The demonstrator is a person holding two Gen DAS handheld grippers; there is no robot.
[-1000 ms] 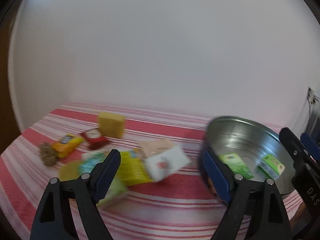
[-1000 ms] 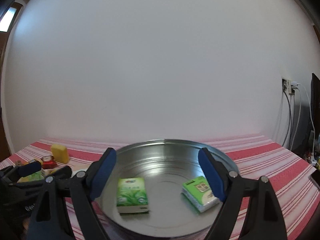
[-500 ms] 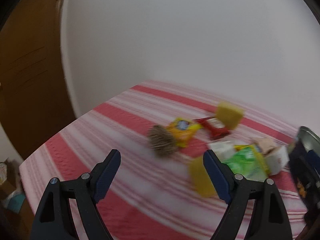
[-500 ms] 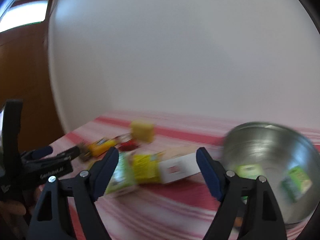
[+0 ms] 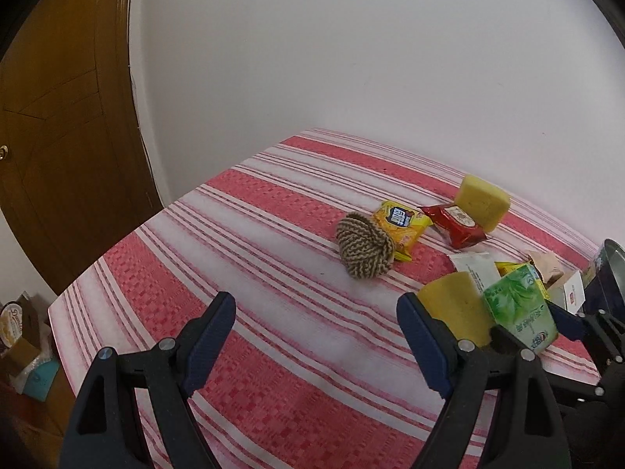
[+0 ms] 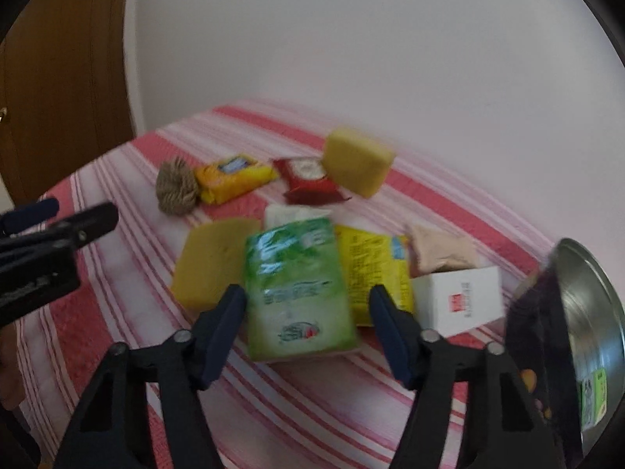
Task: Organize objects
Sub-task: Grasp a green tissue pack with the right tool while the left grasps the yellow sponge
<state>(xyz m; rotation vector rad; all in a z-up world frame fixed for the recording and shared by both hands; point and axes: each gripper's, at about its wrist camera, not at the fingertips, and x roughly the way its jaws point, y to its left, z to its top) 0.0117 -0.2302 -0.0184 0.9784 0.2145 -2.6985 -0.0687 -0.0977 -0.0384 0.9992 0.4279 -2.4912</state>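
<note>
Loose items lie on the red-and-white striped cloth [image 5: 273, 273]. My right gripper [image 6: 308, 305] hangs low over a green tissue pack [image 6: 297, 285], which lies between its blue pads. The jaws are closing and a gap still shows on the right side. A yellow sponge [image 6: 213, 262], a yellow packet [image 6: 371, 273] and a white box [image 6: 459, 301] flank the pack. My left gripper [image 5: 316, 324] stands open over bare cloth, with nothing between its fingers. The rope ball [image 5: 365, 248] lies ahead of it. The green pack [image 5: 519, 308] is to its right.
A metal basin [image 6: 586, 312] at the far right holds another green pack [image 6: 593, 394]. Farther back lie an orange snack packet [image 6: 230, 178], a red packet [image 6: 308, 179] and a second sponge [image 6: 357, 162]. A wooden door [image 5: 58, 136] stands beyond the table's left edge [image 5: 97, 265].
Both views have swung left, away from the basin and toward the pile. My right gripper has come down around the green tissue pack and its jaws have narrowed. The left gripper stays wide.
</note>
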